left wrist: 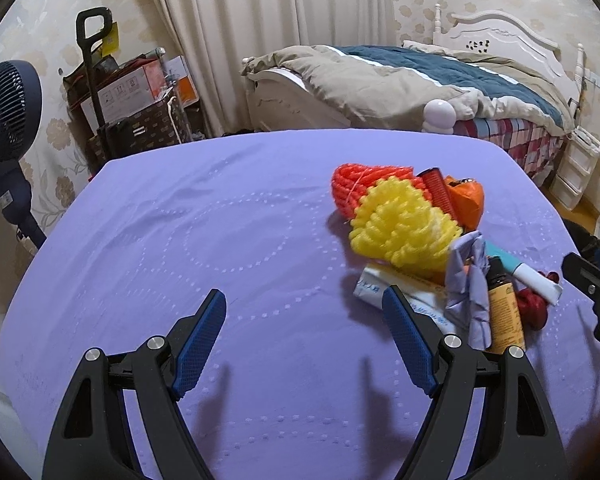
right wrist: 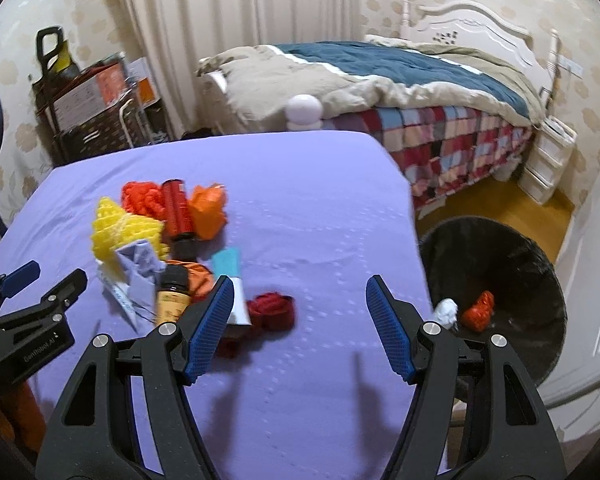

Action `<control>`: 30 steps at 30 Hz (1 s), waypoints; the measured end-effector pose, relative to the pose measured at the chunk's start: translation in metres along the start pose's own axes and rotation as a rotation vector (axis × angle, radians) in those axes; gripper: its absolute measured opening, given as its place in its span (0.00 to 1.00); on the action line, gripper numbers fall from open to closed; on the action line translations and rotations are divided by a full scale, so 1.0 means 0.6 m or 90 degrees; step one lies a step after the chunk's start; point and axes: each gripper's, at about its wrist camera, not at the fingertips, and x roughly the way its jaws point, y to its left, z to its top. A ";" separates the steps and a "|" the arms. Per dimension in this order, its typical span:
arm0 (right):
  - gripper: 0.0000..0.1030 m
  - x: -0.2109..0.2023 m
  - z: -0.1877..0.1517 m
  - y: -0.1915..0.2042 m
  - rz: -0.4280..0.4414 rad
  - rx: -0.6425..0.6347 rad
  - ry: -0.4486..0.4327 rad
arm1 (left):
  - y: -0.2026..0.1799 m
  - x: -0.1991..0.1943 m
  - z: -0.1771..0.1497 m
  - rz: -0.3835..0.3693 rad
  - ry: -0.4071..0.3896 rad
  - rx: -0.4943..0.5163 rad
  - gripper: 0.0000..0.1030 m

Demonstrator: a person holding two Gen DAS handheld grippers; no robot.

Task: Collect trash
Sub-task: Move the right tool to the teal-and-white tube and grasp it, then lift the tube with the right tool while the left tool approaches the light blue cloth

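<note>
From my left camera the right gripper (left wrist: 596, 296) is cut off by the picture's edge, so I see only one black finger, and the amber bottle (left wrist: 505, 312) has its base hidden behind my own finger. From the right camera my finger covers part of the white tube (right wrist: 242, 304) and the low end of the bottle, the red bundle (right wrist: 272, 308) is smeared with blur, and the bin (right wrist: 500, 248) is partly hidden by the table edge and my finger. The print on the white packet (left wrist: 370, 289) is too small for me to read, and the fan (left wrist: 8, 120) runs off the picture's edge.
</note>
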 end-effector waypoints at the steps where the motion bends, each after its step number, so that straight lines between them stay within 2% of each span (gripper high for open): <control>1: 0.60 0.004 0.003 0.007 0.005 -0.007 0.003 | 0.003 0.000 -0.002 0.001 0.001 -0.001 0.76; 7: 0.38 0.039 0.012 0.043 0.032 -0.047 0.037 | 0.018 0.004 -0.007 0.006 0.006 -0.014 0.76; 11: 0.30 0.056 0.011 0.053 0.044 -0.059 0.060 | 0.022 0.007 -0.010 0.005 0.012 -0.019 0.76; 13: 0.22 0.059 0.008 0.056 0.053 -0.061 0.070 | 0.022 0.009 -0.011 0.003 0.014 -0.019 0.75; 17: 0.20 0.054 -0.001 0.060 0.048 -0.071 0.069 | 0.017 0.012 -0.016 -0.004 0.019 -0.018 0.76; 18: 0.15 0.053 -0.002 0.059 0.050 -0.069 0.068 | 0.015 0.013 -0.018 -0.006 0.020 -0.017 0.76; 30: 0.14 0.025 0.001 0.030 0.050 -0.026 0.037 | -0.012 0.004 -0.024 -0.021 0.018 -0.003 0.76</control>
